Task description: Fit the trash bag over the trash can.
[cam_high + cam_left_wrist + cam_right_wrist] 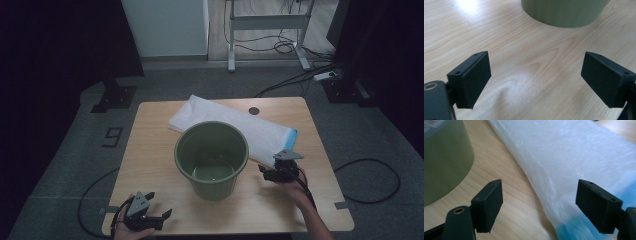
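A green plastic bin [212, 157] stands upright in the middle of the wooden table [150, 150]; its base [564, 12] and its side [444, 162] appear in the gripper views. Behind it and to its right lies a flat white plastic bag with a blue edge [235, 125], seen close up as white film [574, 157]. My left gripper [155, 217] is open near the table's front left corner, over bare wood [536, 75]. My right gripper [270, 172] is open right of the bin, its jaws low over the bag's near edge [539, 202].
A dark round hole [254, 110] marks the table's far side. Beyond the table stand a white cabinet [165, 25], a desk frame [267, 22] and cables on the grey floor [300, 75]. A black stand base [115, 97] sits at the far left.
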`<action>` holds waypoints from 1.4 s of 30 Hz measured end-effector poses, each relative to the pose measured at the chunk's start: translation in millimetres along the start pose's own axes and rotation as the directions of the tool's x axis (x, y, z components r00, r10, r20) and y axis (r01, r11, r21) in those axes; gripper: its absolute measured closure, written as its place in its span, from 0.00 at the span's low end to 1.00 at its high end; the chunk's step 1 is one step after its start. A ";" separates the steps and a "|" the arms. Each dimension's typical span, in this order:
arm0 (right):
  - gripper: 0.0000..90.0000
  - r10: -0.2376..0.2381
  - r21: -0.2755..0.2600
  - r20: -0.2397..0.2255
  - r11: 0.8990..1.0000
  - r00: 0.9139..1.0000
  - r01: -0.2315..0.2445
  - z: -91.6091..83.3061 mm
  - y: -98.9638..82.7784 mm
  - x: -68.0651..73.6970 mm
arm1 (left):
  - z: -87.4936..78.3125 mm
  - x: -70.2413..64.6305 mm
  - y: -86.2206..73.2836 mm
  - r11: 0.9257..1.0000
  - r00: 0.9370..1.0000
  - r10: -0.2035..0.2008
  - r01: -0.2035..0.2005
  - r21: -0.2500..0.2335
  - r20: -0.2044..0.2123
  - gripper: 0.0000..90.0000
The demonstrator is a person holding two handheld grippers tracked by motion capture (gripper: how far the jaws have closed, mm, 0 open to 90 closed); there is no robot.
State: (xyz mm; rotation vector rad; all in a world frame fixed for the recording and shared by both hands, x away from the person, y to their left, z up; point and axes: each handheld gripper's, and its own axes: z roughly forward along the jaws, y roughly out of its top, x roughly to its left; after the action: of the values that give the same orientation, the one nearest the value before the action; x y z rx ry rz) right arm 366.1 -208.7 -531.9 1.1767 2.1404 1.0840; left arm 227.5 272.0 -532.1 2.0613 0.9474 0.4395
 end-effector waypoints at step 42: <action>0.99 0.057 -0.001 0.106 0.998 0.993 -0.057 -129.0 -115.6 -36.8 | 3.7 8.1 -4.4 0.999 0.999 -0.037 0.037 0.020 -0.003 0.15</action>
State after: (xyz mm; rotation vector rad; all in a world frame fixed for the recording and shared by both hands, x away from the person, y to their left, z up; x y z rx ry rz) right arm 239.2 -330.8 -550.2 1.2744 2.0393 1.0199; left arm 232.9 277.9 -538.1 2.0580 0.9935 0.4151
